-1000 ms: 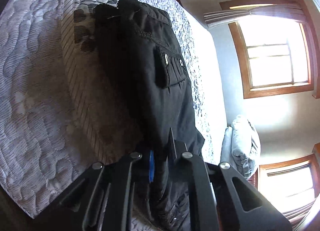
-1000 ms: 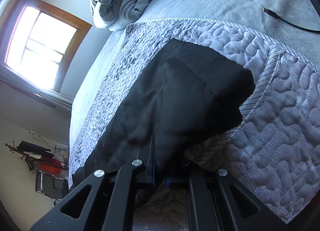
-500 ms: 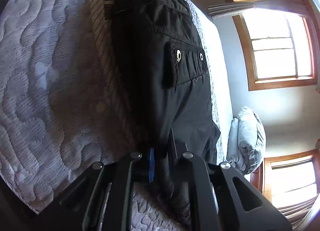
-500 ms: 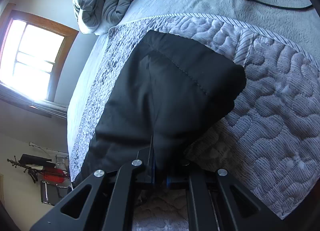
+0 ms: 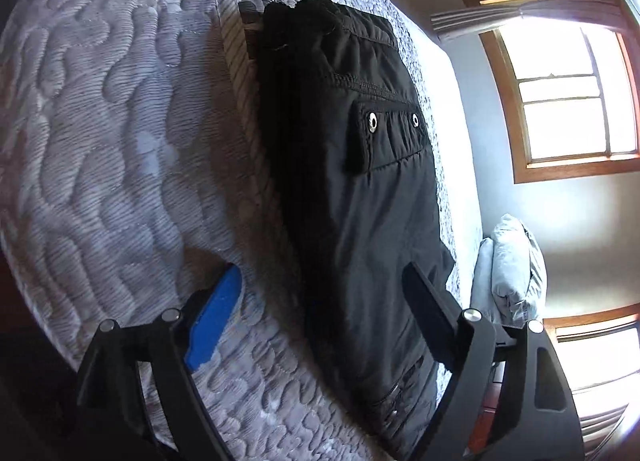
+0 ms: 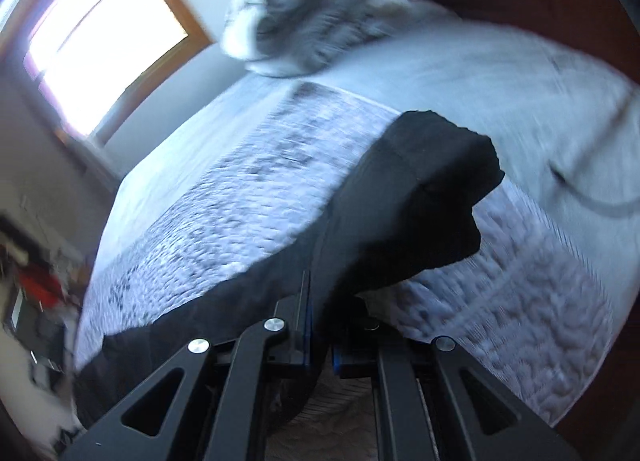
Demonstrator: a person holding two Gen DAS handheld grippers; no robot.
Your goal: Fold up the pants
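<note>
Both tools differ: the left tool is opening, its fingers spreading to either side of the pants without pressing them, while the right tool pinches a fold of the black cloth near the leg end. One pair of pants lies lengthwise on the quilted bed, waistband at the far end. To fold well, the pinched end probably wants carrying evenly over toward the waistband, edges lined up. One pillow heap sits farther off; two windows show.

A bed under a grey quilted cover fills the room, with wood-framed windows glaring bright in a pale wall.
</note>
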